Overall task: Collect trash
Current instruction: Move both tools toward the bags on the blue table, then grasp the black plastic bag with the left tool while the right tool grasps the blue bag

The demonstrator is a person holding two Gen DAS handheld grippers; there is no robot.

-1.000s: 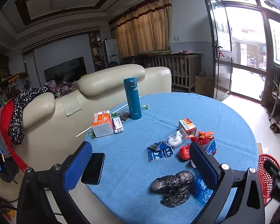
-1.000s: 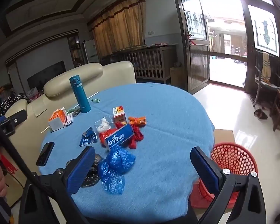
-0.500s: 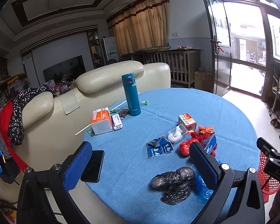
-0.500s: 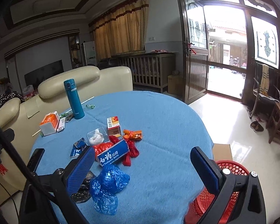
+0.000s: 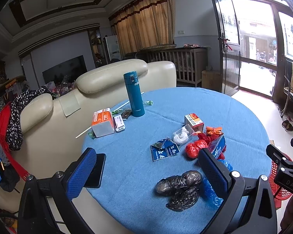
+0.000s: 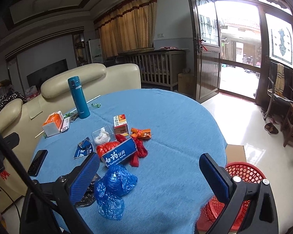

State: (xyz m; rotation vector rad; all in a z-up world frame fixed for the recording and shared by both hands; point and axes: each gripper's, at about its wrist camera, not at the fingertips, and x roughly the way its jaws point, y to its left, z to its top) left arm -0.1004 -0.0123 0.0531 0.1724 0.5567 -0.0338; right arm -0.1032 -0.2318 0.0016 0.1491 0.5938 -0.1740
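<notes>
Low in the right wrist frame, centre-left, the blue plastic bag [image 6: 115,190] lies crumpled on the bench [image 6: 175,136], just ahead of your right tool [image 6: 148,173], nearer its left pad. Both tools are spread wide and hold nothing. The red basket [image 6: 242,171] stands on the floor at lower right, beside the bench edge. In the left wrist frame, the black plastic bag [image 5: 180,189] sits low, centre-right, ahead of your left tool [image 5: 146,169], toward its right pad. Judgement: each tool has its own nearest bag; neither wad shows a clear long axis, so approach angle matters little.
</notes>
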